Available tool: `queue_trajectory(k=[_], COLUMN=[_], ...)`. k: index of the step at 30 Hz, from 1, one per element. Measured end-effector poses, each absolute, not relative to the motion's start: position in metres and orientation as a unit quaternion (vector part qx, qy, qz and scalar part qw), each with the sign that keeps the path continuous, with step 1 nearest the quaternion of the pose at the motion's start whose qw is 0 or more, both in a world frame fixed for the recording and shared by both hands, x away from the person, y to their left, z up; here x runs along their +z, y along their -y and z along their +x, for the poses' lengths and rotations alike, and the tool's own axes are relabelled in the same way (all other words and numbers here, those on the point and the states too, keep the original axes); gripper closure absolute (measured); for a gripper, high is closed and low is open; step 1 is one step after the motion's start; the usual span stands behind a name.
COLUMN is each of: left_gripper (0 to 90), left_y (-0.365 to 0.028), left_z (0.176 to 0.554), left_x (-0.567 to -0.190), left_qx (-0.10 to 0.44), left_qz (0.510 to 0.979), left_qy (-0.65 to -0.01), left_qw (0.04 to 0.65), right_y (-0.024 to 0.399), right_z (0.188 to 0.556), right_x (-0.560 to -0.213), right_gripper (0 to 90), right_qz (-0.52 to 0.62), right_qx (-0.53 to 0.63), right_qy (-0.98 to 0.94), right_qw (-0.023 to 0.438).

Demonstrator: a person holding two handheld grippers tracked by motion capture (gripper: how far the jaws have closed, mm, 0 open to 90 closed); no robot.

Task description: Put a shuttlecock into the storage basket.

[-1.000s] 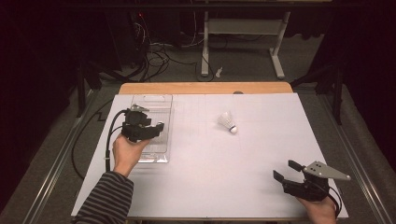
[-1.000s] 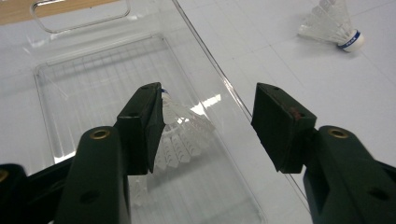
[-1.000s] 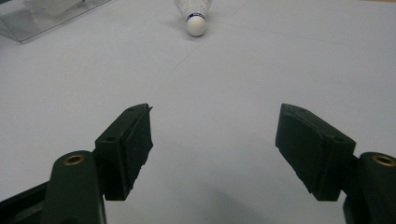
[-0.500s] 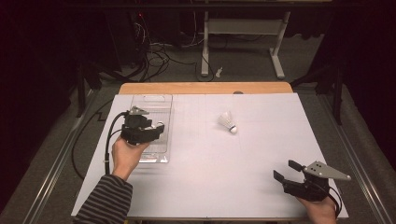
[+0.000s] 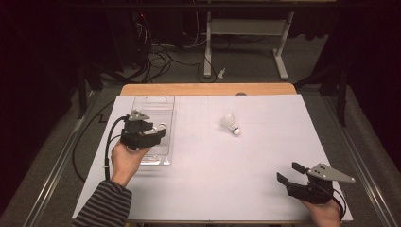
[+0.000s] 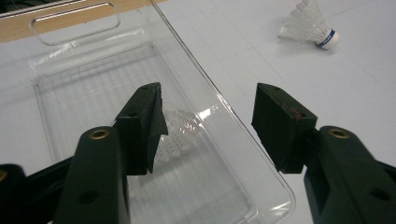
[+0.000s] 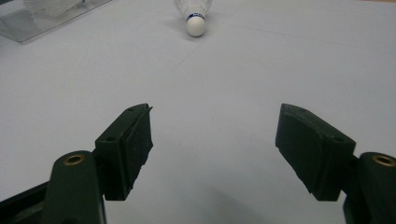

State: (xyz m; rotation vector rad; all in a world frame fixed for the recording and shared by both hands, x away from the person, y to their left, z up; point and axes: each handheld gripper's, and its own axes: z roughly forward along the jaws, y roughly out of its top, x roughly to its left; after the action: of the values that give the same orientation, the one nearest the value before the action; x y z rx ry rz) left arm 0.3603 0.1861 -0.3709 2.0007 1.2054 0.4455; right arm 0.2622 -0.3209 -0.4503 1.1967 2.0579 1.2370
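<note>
A clear plastic tray (image 5: 152, 106) lies at the left of the white table. My left gripper (image 5: 158, 133) hovers over it, jaws open (image 6: 208, 95) with nothing between them. Inside the tray lies a white shuttlecock (image 6: 181, 133), partly hidden behind the left jaw. A second shuttlecock (image 5: 230, 124) with a blue band lies on its side near the table's middle, also seen as the shuttlecock (image 6: 310, 25) and the shuttlecock (image 7: 194, 14). My right gripper (image 5: 289, 173) rests open at the near right corner, its jaws (image 7: 215, 112) pointing toward that shuttlecock from well short of it.
The tray's far end has a handle cut-out (image 6: 74, 21). A wooden strip (image 5: 208, 89) runs along the table's far edge. Beyond it stand a desk frame (image 5: 246, 42) and floor cables (image 5: 156, 52). Bare white surface (image 5: 217, 175) lies between the two grippers.
My left gripper has drawn back slightly toward the near side above the tray, still open. The right gripper and the loose shuttlecock have kept still.
</note>
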Motion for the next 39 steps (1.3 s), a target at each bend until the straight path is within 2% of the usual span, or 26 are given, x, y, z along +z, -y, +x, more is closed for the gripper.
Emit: queue_trajectory(k=[39], left_gripper=[43.3], left_y=[-0.196], left_z=[0.327], left_x=[-0.373], left_qx=[0.177], left_qz=[0.766], left_qy=[-0.459], left_qw=[0.413], right_y=[0.32], right_z=[0.262], right_x=[-0.45], right_gripper=[27.9], right_qz=[0.433], right_qx=[0.449], right_qy=[-0.748], right_qw=[0.227])
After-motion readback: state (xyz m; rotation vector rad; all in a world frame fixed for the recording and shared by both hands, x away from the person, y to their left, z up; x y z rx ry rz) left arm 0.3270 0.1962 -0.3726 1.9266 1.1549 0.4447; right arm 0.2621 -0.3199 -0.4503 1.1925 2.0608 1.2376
